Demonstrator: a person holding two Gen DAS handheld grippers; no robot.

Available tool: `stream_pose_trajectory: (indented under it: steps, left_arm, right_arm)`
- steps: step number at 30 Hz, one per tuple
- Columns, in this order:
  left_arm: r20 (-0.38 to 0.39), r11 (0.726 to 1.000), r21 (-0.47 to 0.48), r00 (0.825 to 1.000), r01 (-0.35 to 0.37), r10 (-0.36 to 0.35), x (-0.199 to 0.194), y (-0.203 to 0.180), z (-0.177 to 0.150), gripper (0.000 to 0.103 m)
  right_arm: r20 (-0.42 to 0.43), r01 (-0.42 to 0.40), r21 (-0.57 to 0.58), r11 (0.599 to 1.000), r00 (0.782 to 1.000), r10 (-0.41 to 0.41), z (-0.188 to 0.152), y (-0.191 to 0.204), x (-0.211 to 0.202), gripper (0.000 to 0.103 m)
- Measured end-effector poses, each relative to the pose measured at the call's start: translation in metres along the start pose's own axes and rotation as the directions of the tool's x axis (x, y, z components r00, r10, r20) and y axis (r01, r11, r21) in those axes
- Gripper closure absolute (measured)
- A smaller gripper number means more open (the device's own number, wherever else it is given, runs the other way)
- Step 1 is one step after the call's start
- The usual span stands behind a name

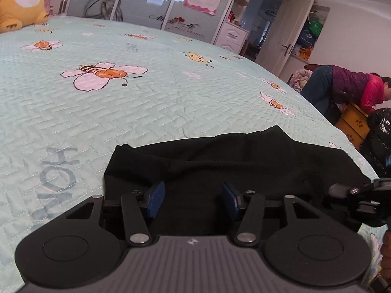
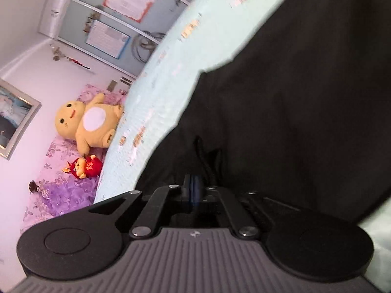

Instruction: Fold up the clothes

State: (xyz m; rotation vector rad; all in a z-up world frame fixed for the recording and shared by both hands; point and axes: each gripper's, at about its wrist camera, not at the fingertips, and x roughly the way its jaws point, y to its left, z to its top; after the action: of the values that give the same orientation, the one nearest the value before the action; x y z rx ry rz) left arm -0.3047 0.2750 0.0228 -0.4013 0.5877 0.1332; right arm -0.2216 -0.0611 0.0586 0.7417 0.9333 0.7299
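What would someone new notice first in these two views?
A black garment lies on the near part of a pale green bee-print bedspread. The left gripper hovers open over it. A yellow plush toy sits at the bed's head.

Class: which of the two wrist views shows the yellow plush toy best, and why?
The right wrist view. There the yellow plush toy shows whole, body and white belly, lying by the bedspread, though tilted. The left wrist view catches only part of it, cut off at the top left corner.
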Motion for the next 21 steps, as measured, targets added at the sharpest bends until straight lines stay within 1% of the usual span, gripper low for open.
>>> stream_pose_trajectory:
  steps: [2, 4, 5, 6, 7, 8, 9, 11, 12, 13, 14, 15, 17, 18, 19, 21]
  left_arm:
    - [0.006, 1.0, -0.018, 1.0, -0.014, 0.015, -0.012, -0.003, 0.0, 0.047]
    - [0.039, 1.0, -0.003, 0.999, 0.016, -0.015, -0.029, -0.008, -0.004, 0.047]
    - [0.049, 1.0, 0.002, 0.999, 0.023, -0.023, -0.035, -0.009, -0.006, 0.045]
    - [0.043, 1.0, 0.0, 0.999, 0.014, -0.014, -0.036, -0.007, -0.009, 0.041]
    - [0.036, 1.0, -0.002, 0.999, 0.005, -0.005, -0.037, -0.005, -0.013, 0.041]
    - [0.03, 1.0, -0.005, 1.0, -0.005, 0.005, -0.038, -0.002, -0.016, 0.043]
    - [0.024, 1.0, -0.007, 1.0, -0.014, 0.014, -0.039, 0.0, -0.019, 0.045]
    - [0.016, 0.999, -0.011, 0.999, -0.032, 0.032, -0.042, 0.003, -0.024, 0.045]
    - [0.027, 0.999, -0.013, 0.999, -0.041, 0.041, -0.047, 0.001, -0.021, 0.045]
    - [0.041, 0.999, -0.005, 0.998, -0.046, 0.046, -0.052, -0.003, -0.019, 0.045]
    - [0.06, 0.999, 0.023, 0.997, -0.044, 0.042, -0.059, -0.01, -0.018, 0.045]
    - [0.073, 0.998, 0.054, 0.997, -0.04, 0.036, -0.064, -0.018, -0.019, 0.044]
    - [0.07, 0.992, 0.124, 0.998, -0.019, 0.01, -0.069, -0.033, -0.025, 0.042]
    - [0.062, 0.987, 0.162, 0.998, -0.009, -0.001, -0.07, -0.04, -0.028, 0.041]
    - [0.037, 0.979, 0.204, 0.999, -0.003, -0.005, -0.066, -0.047, -0.034, 0.04]
    - [-0.034, 0.962, 0.274, 0.999, -0.006, 0.016, -0.055, -0.055, -0.048, 0.038]
  right_arm:
    - [0.01, -0.04, -0.014, 0.999, 0.999, 0.04, -0.004, 0.005, -0.012, 0.093]
    - [0.011, -0.07, -0.032, 0.997, 0.997, 0.071, -0.009, 0.009, -0.022, 0.09]
    - [-0.011, -0.059, -0.054, 0.997, 0.998, 0.058, -0.012, 0.009, -0.022, 0.088]
    - [-0.033, -0.042, -0.072, 0.996, 0.999, 0.04, -0.016, 0.007, -0.02, 0.088]
    - [-0.052, -0.01, -0.08, 0.997, 0.999, 0.006, -0.02, 0.002, -0.016, 0.088]
    - [-0.062, 0.017, -0.073, 0.997, 0.998, -0.022, -0.024, -0.003, -0.012, 0.09]
    - [-0.059, 0.019, -0.055, 0.998, 0.998, -0.022, -0.026, -0.007, -0.011, 0.092]
    - [-0.044, 0.014, -0.03, 0.999, 0.999, -0.016, -0.027, -0.006, -0.016, 0.091]
    - [-0.035, 0.02, -0.053, 0.998, 0.999, -0.022, -0.027, 0.0, -0.02, 0.088]
    - [-0.022, 0.023, -0.089, 0.996, 0.999, -0.025, -0.028, 0.007, -0.025, 0.088]
    - [-0.012, 0.018, -0.121, 0.992, 1.0, -0.02, -0.028, 0.014, -0.029, 0.087]
    - [-0.013, -0.003, -0.141, 0.99, 1.0, 0.001, -0.028, 0.021, -0.031, 0.087]
    - [-0.034, -0.038, -0.162, 0.986, 0.999, 0.033, -0.03, 0.027, -0.029, 0.087]
    - [-0.053, -0.043, -0.15, 0.988, 0.998, 0.035, -0.032, 0.025, -0.025, 0.087]
    - [-0.071, -0.047, -0.137, 0.989, 0.997, 0.038, -0.034, 0.023, -0.02, 0.087]
    - [-0.108, -0.049, -0.108, 0.993, 0.993, 0.037, -0.038, 0.017, -0.012, 0.086]
